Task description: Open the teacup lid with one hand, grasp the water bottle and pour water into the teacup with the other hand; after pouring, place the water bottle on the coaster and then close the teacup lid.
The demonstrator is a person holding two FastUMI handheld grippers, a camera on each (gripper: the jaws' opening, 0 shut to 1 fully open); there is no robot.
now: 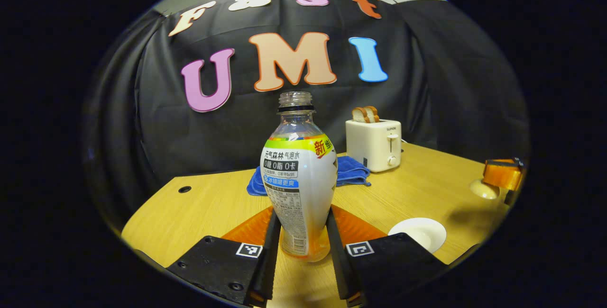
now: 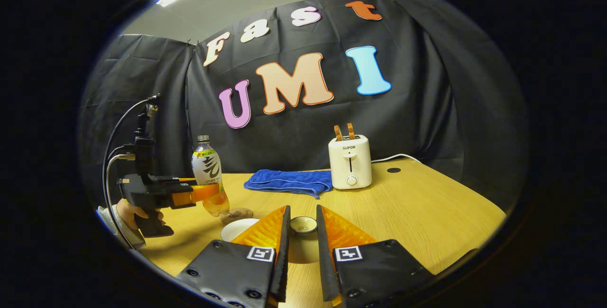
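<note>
Toaster [image 2: 350,162] front reads SUPOR; bottle [image 1: 298,175] capless.

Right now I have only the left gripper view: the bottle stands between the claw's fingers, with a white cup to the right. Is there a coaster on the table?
Observer: Yes. In the right gripper view a brownish round coaster lies just behind the teacup, beside the base of the water bottle.
Operator: What is the right claw carrying? It is tiny at my edge.
Observer: The right claw has its fingers against a small cream round piece, apparently the teacup lid.
Operator: Who is holding the left claw?
Observer: A hand grips the handle of the left claw, with cables looping up behind it.
</note>
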